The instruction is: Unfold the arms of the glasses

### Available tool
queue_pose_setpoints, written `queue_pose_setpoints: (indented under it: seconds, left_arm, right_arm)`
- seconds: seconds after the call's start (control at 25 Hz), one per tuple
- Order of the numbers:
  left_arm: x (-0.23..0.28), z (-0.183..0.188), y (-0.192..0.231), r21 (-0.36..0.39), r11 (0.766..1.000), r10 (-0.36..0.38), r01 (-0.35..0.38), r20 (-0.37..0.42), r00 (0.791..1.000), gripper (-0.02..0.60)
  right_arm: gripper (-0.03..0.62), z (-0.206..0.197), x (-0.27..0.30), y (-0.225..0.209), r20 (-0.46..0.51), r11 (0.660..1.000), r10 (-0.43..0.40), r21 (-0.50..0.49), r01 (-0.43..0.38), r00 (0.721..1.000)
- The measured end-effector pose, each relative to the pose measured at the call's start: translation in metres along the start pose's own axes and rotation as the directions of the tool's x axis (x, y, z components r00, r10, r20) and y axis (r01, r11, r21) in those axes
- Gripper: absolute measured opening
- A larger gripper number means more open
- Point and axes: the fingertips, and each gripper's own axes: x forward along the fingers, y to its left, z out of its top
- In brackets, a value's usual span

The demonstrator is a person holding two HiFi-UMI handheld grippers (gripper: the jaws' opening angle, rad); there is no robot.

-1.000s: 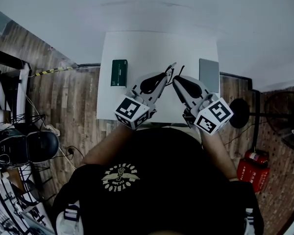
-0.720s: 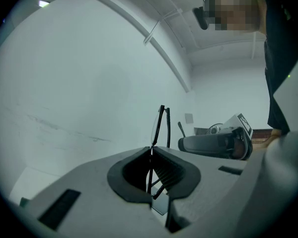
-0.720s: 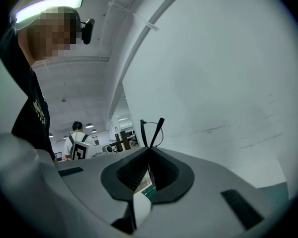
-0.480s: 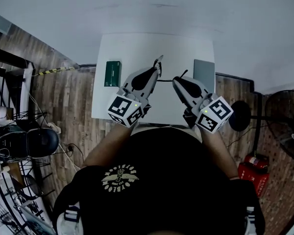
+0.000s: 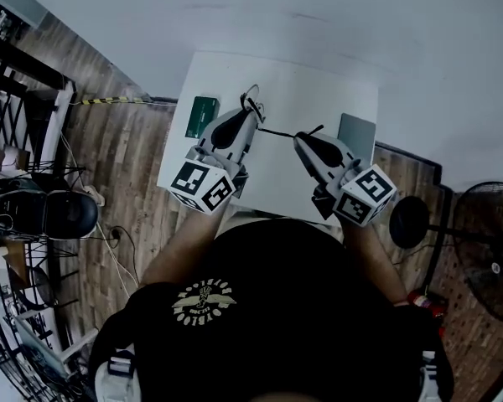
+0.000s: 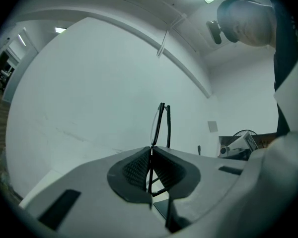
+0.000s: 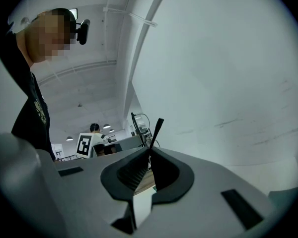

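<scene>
Glasses [image 5: 275, 131], one pair, held over one white table [image 5: 302, 86] between two grippers. Left gripper [image 5: 250, 109] is clamped on the frame; right gripper [image 5: 303, 137], jaws just drawn closer, pinches the tip of one arm, which stretches out between them. On the table: one green box [image 5: 204, 115], one grey flat slab [image 5: 356, 132].

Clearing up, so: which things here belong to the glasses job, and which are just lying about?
Job: glasses; left gripper holding them; right gripper, fingers just been closing on one arm.
Lying about: green box; grey flat item.
</scene>
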Motion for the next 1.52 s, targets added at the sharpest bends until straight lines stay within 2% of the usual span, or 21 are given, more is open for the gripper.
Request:
queue_pose_setpoints:
  seconds: [0.32, 0.64, 0.92, 1.16, 1.44, 1.52]
  left_arm:
    - [-0.023, 0.019, 0.008, -0.025, 0.997, 0.079, -0.078, 0.037, 0.996, 0.021]
    - [-0.031, 0.033, 0.016, -0.024, 0.995, 0.100, -0.098, 0.067, 0.993, 0.020]
    - [-0.026, 0.025, 0.025, 0.000, 0.997, 0.074, -0.074, 0.045, 0.996, 0.020]
    - [-0.031, 0.025, 0.052, 0.000, 0.997, 0.082, -0.082, 0.044, 0.996, 0.020]
    - [-0.033, 0.021, 0.085, 0.062, 0.993, 0.098, -0.099, 0.023, 0.995, 0.020]
    - [-0.032, 0.016, 0.094, 0.059, 0.994, 0.091, -0.092, 0.011, 0.996, 0.020]
  right_arm:
    - [0.015, -0.007, 0.006, 0.012, -0.007, 0.997, 0.067, 0.035, -0.066, 0.998]
    - [0.015, -0.015, 0.011, 0.018, -0.010, 0.994, 0.095, 0.056, -0.094, 0.995]
    - [0.025, -0.022, 0.012, 0.005, -0.010, 0.998, 0.002, 0.065, -0.002, 1.000]
    - [0.031, -0.028, 0.012, -0.002, -0.005, 0.994, -0.073, 0.076, 0.074, 0.997]
    - [0.032, -0.019, 0.005, -0.015, 0.041, 0.980, -0.190, 0.065, 0.187, 0.981]
    - [0.032, -0.018, 0.008, -0.015, 0.048, 0.976, -0.210, 0.059, 0.207, 0.976]
